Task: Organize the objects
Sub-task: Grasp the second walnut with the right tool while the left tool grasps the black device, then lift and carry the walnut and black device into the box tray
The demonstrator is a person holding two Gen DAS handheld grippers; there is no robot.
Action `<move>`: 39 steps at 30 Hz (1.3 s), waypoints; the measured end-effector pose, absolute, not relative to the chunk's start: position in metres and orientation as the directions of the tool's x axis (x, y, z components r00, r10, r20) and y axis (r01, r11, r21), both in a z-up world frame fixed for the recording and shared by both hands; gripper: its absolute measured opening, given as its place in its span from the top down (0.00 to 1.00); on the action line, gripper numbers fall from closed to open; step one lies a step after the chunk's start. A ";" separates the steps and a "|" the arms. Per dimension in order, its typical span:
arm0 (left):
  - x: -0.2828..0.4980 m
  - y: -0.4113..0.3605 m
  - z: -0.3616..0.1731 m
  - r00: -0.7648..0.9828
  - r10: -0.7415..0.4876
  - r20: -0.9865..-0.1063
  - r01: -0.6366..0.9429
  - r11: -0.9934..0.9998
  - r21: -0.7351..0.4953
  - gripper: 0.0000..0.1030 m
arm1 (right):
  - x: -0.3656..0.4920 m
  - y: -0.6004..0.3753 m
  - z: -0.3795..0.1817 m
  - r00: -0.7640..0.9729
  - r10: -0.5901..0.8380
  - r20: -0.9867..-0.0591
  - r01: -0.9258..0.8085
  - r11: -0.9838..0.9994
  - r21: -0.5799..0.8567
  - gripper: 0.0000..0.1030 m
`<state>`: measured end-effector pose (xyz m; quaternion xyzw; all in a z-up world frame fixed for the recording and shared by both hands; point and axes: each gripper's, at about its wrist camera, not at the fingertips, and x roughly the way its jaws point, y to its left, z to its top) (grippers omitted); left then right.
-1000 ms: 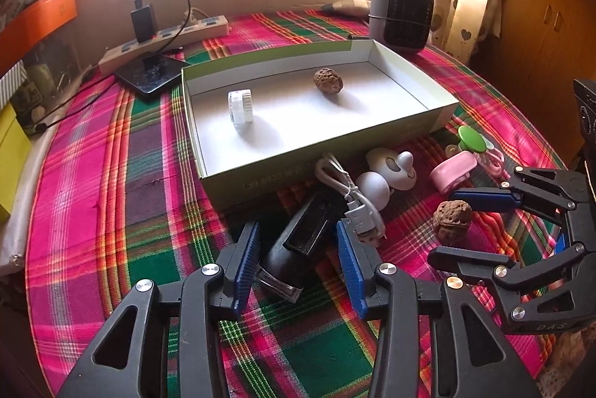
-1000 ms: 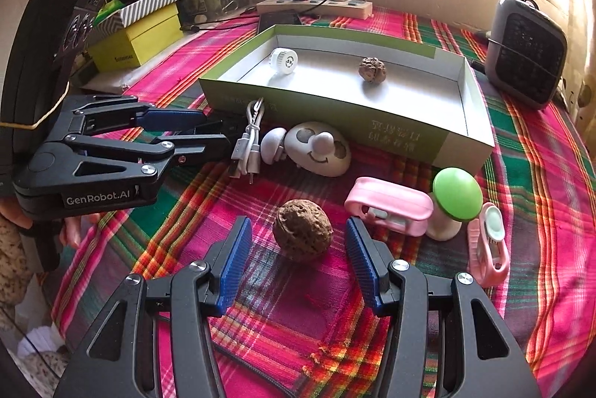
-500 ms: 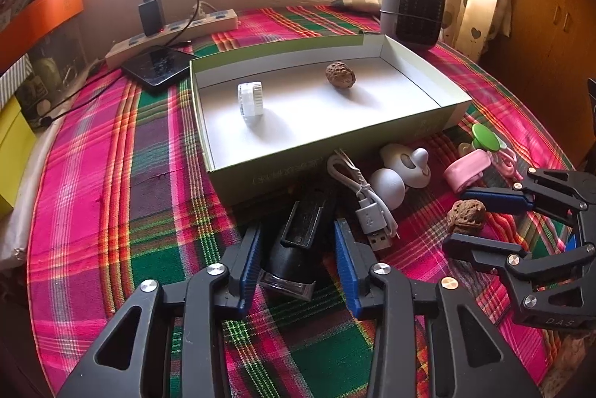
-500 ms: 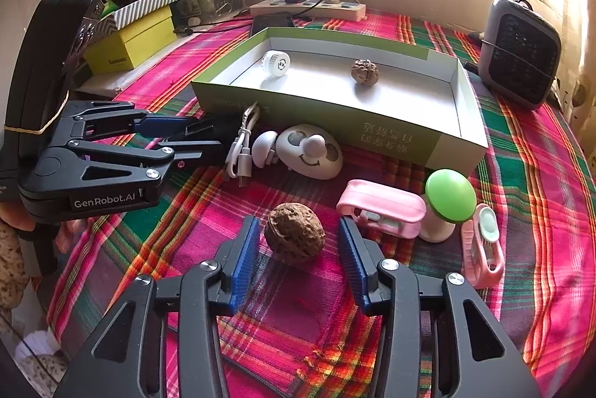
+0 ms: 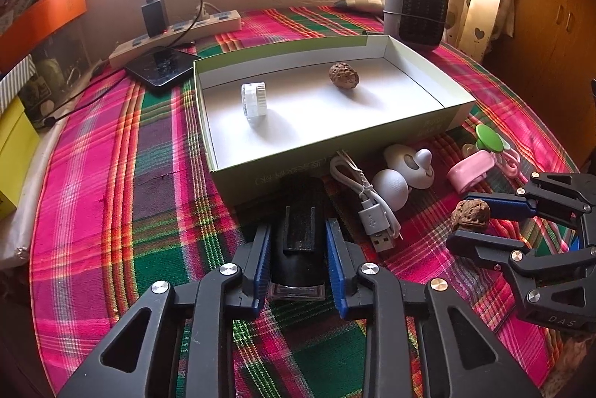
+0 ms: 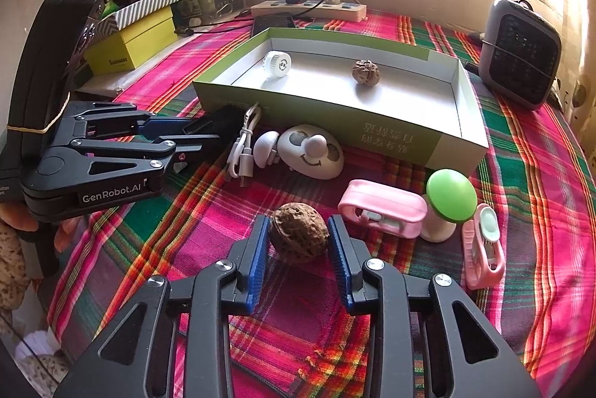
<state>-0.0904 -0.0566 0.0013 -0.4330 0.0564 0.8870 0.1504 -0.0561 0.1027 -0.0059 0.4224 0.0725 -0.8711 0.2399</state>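
Black device [image 5: 300,241]: flanks covered by blue pads [image 5: 262,262]; contact cannot be made out. Print on green box [image 6: 387,139] front wall too small to read. Pink clip [image 5: 511,162] near the tablecloth's right edge mostly behind the green-capped mushroom [image 5: 491,139].

We see left gripper [image 5: 298,256] jaws just closed onto black device [image 5: 300,241] | right gripper [image 6: 298,249] jaws narrowed against loose walnut [image 6: 299,231]
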 end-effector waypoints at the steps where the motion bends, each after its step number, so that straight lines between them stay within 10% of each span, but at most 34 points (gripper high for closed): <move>1: -0.090 -0.056 0.001 -0.579 0.218 -0.785 -0.316 -0.948 -0.030 0.75 | -0.056 0.103 -0.006 -0.528 -0.356 -0.771 0.479 -0.874 0.076 0.68; 39: -0.083 -0.066 0.025 -0.582 0.261 -0.770 -0.296 -0.950 -0.099 0.76 | -0.066 0.097 0.018 -0.548 -0.384 -0.743 0.475 -0.874 0.100 0.68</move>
